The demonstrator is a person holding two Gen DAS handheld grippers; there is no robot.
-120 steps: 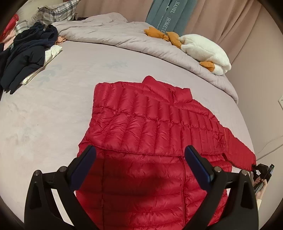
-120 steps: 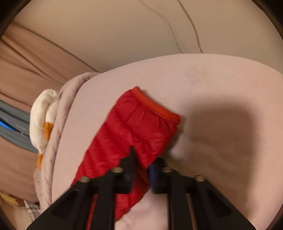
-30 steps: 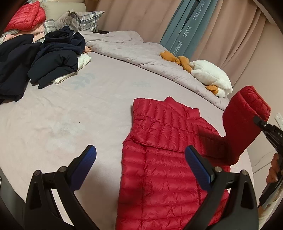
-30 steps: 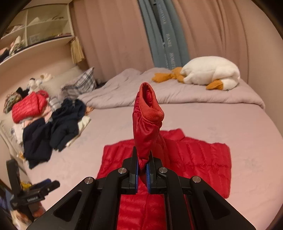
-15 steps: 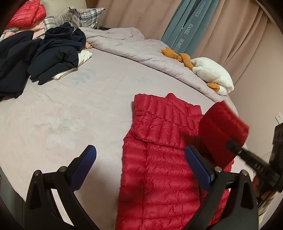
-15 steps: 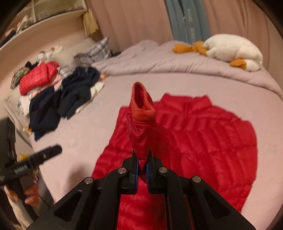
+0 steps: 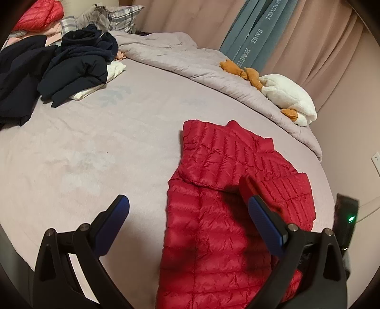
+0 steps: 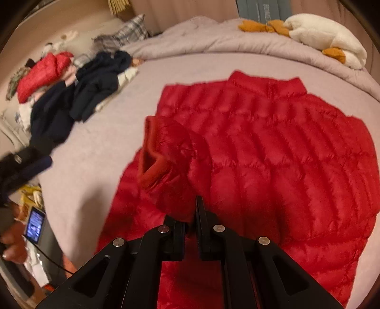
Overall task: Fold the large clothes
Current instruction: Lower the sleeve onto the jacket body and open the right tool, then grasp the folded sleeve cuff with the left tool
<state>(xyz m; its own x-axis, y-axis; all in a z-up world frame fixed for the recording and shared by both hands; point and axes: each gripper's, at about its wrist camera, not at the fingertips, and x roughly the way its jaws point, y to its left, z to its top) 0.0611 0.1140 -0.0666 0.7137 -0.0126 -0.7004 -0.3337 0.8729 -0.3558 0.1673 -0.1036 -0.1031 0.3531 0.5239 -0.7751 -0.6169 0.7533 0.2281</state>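
Note:
A red puffer jacket (image 7: pixel 220 202) lies flat on the grey bed (image 7: pixel 95 147), collar toward the far side, its left sleeve folded across the chest. My right gripper (image 8: pixel 190 221) is shut on the other sleeve (image 8: pixel 171 166), low over the jacket's front (image 8: pixel 285 154). The sleeve's cuff (image 8: pixel 149 161) droops to the left. My left gripper (image 7: pixel 190 214) hovers open above the jacket's lower left part with nothing between its blue pads (image 7: pixel 266 223). In the right wrist view the left gripper (image 8: pixel 28 166) shows blurred at the left edge.
A pile of dark clothes (image 7: pixel 71 69) and a second red jacket (image 7: pixel 40 14) lie at the bed's far left by a plaid pillow (image 7: pixel 118 14). A bunched grey duvet (image 7: pixel 190 59) and a white goose plush (image 7: pixel 289 99) line the far side. A small lit screen (image 8: pixel 35 224) sits beside the bed.
My right gripper has come down toward the jacket with the sleeve, which stood upright before and now bends over the jacket's front. The left gripper has stayed put.

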